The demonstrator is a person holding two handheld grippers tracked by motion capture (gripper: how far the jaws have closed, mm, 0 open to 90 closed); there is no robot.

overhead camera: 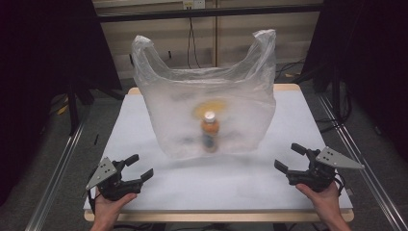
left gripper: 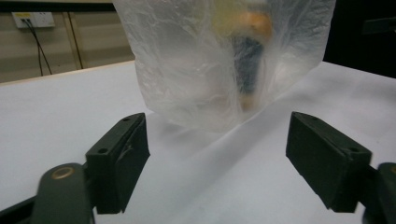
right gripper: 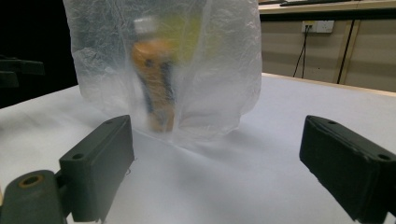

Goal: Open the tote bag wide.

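Standing upright inside the plastic bag (overhead camera: 211, 96) — bottle (overhead camera: 210, 131), cap up.

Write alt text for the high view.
A clear plastic bag stands upright in the middle of a white table, with an orange bottle showing through it. Near the front edge, a person's hands hold the left gripper and the right gripper, both open, empty, and pointed toward the bag.

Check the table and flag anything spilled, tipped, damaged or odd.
Nothing stands out. The plastic bag stands upright mid-table, handles up, with an orange bottle upright inside. No spill on the white table. Both claws sit open, clear of the bag.
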